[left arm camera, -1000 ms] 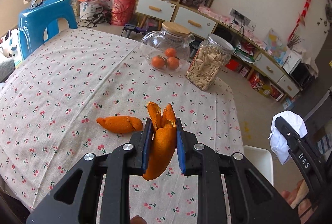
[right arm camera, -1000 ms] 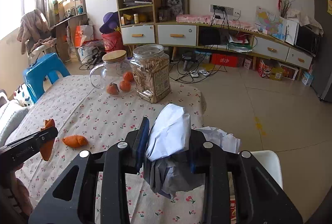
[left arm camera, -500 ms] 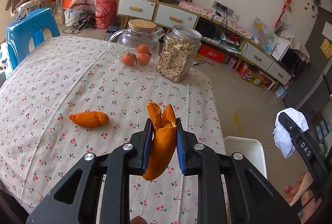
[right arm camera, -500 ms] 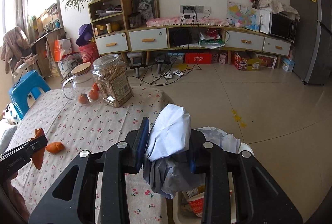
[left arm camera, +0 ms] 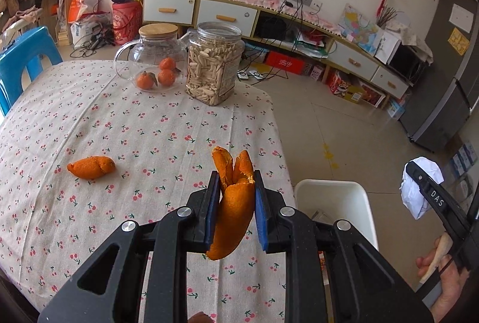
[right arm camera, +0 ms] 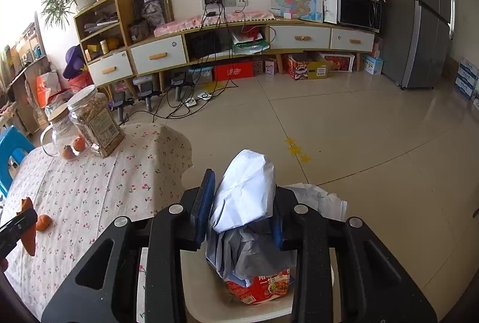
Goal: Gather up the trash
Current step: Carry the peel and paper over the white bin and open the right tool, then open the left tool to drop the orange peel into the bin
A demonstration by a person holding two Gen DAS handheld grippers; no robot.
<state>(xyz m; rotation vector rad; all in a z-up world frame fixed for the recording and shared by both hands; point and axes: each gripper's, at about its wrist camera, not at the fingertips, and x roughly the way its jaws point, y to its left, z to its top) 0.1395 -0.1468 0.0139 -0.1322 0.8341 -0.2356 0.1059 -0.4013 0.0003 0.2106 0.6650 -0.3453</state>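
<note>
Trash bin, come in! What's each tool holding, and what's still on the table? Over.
Left tool shut on orange peel. Right tool shut on crumpled paper, above white bin. Second peel on tablecloth. Nothing blocking.

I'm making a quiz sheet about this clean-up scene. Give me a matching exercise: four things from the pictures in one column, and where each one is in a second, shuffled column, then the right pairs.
Things:
1. curled orange peel strip
2. crumpled white paper wad
3. small whole oranges
4. second orange peel piece

Places:
A. inside the clear glass teapot with the wooden lid
B. lying loose on the cherry-print tablecloth
C. between the left gripper's jaws
D. between the right gripper's jaws, above the white plastic bin

Pairs: 1-C, 2-D, 3-A, 4-B
</note>
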